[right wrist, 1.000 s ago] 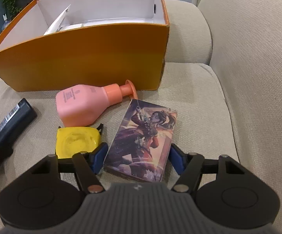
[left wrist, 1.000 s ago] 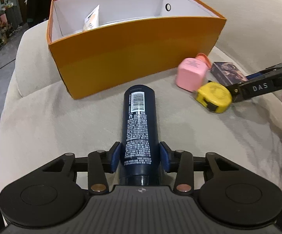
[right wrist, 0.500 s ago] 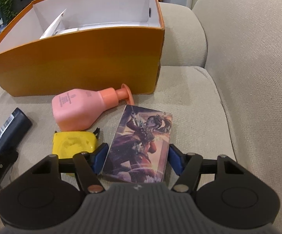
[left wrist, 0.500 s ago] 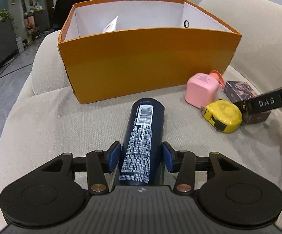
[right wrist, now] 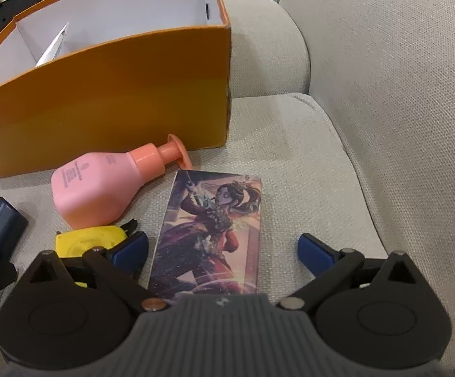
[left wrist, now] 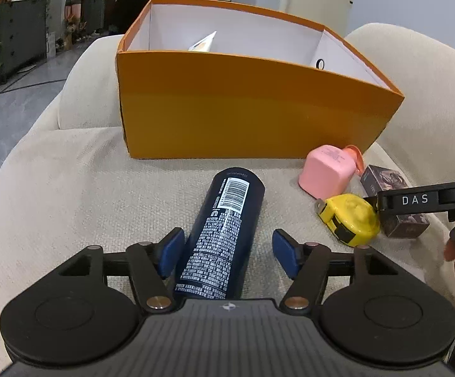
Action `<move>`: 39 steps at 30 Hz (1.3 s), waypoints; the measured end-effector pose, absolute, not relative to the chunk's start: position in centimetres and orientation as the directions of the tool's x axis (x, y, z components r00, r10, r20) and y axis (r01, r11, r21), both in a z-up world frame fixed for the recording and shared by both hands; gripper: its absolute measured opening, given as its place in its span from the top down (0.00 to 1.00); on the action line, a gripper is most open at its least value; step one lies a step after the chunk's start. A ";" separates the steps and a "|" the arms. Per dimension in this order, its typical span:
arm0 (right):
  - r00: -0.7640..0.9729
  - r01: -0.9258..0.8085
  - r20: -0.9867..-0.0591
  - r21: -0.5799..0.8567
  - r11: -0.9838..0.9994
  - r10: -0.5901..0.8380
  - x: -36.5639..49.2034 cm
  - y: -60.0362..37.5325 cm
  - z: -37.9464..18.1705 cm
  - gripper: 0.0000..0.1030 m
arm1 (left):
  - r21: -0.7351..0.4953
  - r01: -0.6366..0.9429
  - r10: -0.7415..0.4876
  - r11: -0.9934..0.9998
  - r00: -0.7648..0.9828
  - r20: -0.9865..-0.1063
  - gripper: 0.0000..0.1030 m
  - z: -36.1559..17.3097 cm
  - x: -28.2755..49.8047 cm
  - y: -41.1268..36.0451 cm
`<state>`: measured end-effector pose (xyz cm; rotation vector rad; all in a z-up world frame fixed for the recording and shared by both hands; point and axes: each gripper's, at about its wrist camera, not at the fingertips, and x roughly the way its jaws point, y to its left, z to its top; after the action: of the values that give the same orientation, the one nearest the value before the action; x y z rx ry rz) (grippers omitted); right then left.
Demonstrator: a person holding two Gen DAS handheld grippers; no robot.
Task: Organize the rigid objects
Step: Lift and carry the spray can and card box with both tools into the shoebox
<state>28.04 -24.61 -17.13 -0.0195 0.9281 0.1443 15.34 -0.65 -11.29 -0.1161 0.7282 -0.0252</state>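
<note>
A dark can (left wrist: 224, 238) is straddled by the wide-spread left gripper (left wrist: 228, 251), an illustrated box (right wrist: 210, 235) by the equally spread right gripper (right wrist: 222, 251), neither gripped.

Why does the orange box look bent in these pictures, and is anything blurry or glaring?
Left wrist view: the fisheye lens bows the orange box and the picture corners go black; the dark blue can has sharp, readable print. Right wrist view: the same bowing; the illustrated box looks slightly soft, and no strong glare shows.
</note>
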 end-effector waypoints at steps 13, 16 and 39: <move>0.674 -0.188 -0.718 0.060 0.980 0.173 25.9 -24.5 -17.1 0.27 | -0.043 -0.052 0.009 0.998 0.734 -0.679 0.44 -11.2 15.4 -1.6; 0.670 -0.194 -0.722 0.056 0.979 0.174 25.9 -24.5 -17.0 0.29 | -0.053 -0.042 -0.005 0.998 0.732 -0.681 0.46 -11.1 15.3 -1.3; 0.637 -0.208 -0.739 0.106 0.972 0.217 22.1 -24.9 -12.1 0.43 | -0.108 -0.005 -0.065 0.994 0.769 -0.636 0.55 -6.1 10.8 -0.7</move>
<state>22.11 -24.91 -12.06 0.0113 0.8456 0.2430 10.83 -0.69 -6.12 -0.1053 0.6927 -0.0327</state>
